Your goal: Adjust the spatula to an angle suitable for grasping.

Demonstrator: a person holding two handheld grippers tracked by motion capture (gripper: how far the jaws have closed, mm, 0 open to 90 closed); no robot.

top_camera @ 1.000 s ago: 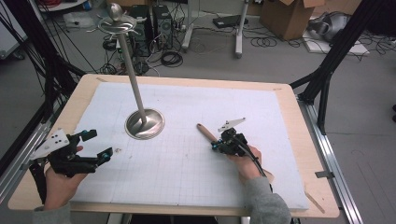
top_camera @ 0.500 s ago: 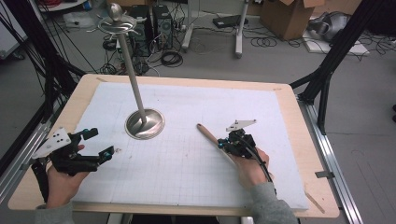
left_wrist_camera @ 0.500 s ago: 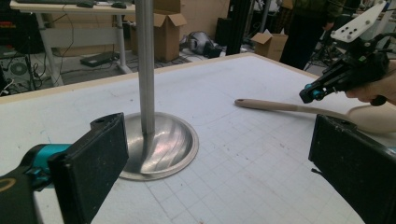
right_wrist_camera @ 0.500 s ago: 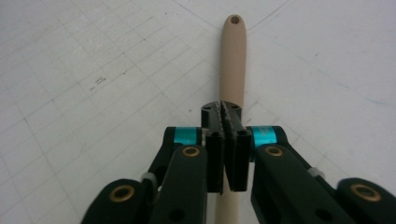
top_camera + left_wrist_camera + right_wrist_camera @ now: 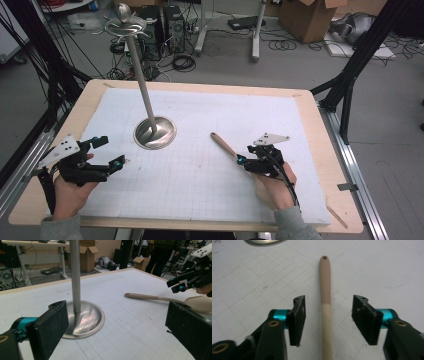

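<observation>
Bench (image 5: 320, 200) first: a pale wooden top under a white gridded mat (image 5: 200, 190) that gives everything a flat, clean working surface. Standing on that mat, left of centre, is the metal stand (image 5: 155, 134), its round dished base flat down and a slim pole rising tall, topped by a small ring with hooks, likely a hanger for utensils. That may explain the wooden spoon (image 5: 224, 145) lying flat on the mat right of the base, well apart from it, handle end with its hanging hole pointing towards the stand. In the right gripper view the handle (image 5: 325, 300) runs straight up between the jaws, yet neither pad touches it. The right tool (image 5: 241, 161) has just been opening, so the spoon rests free on the mat with the jaws straddling its handle. Over on the left, the left tool (image 5: 110, 152) hovers near the bench edge, jaws spread wide and empty, aimed towards the stand's base (image 5: 85, 320), perhaps waiting to steady it.
</observation>
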